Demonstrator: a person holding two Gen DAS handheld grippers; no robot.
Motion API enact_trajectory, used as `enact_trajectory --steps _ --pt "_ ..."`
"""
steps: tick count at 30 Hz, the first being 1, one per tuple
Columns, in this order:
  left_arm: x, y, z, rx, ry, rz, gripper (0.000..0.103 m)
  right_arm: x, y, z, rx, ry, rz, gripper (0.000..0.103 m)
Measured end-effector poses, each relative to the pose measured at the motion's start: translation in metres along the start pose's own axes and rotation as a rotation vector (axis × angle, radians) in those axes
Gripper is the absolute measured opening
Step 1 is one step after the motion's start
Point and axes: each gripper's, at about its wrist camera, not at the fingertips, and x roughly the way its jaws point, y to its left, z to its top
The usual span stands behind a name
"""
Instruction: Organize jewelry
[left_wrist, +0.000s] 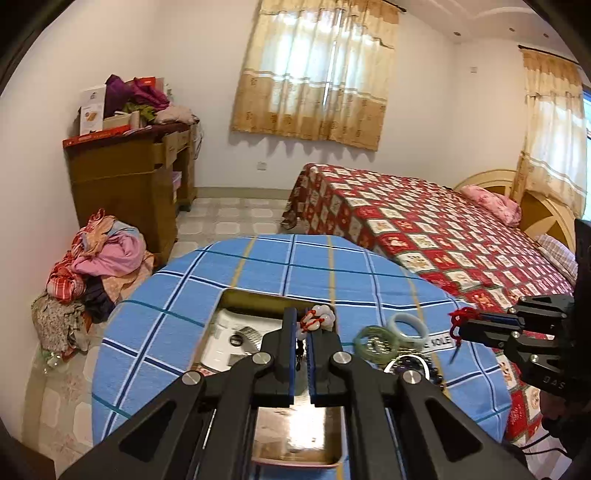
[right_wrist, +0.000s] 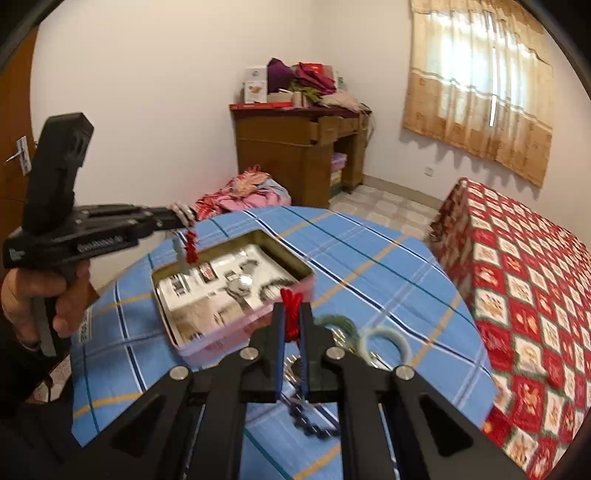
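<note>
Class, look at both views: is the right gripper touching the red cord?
Touching. In the right wrist view the right gripper is closed on the red cord, pinched between its fingers with its knot poking out above the tips.

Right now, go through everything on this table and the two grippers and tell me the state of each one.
left gripper: shut on the white bead bracelet, held above the tin.
right gripper: shut on the red cord, dark beads hanging below.
tin: open, lid off, watch and papers inside.
pale bangle: lying on the cloth.
green bangle: lying on the cloth beside it.
</note>
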Motion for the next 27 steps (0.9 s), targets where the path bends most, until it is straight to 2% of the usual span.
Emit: enact_trajectory --steps 10,27 --pt "0.034 0.016 -0.007 0.008 0.061 0.065 0.004 0.05 0.031 0.023 -0.039 0.016 0.056 0.009" --pt "0.06 0.033 -0.023 0.023 0.137 0.119 0.004 0.1 0.04 0.007 -0.029 0.113 0.073 0.009"
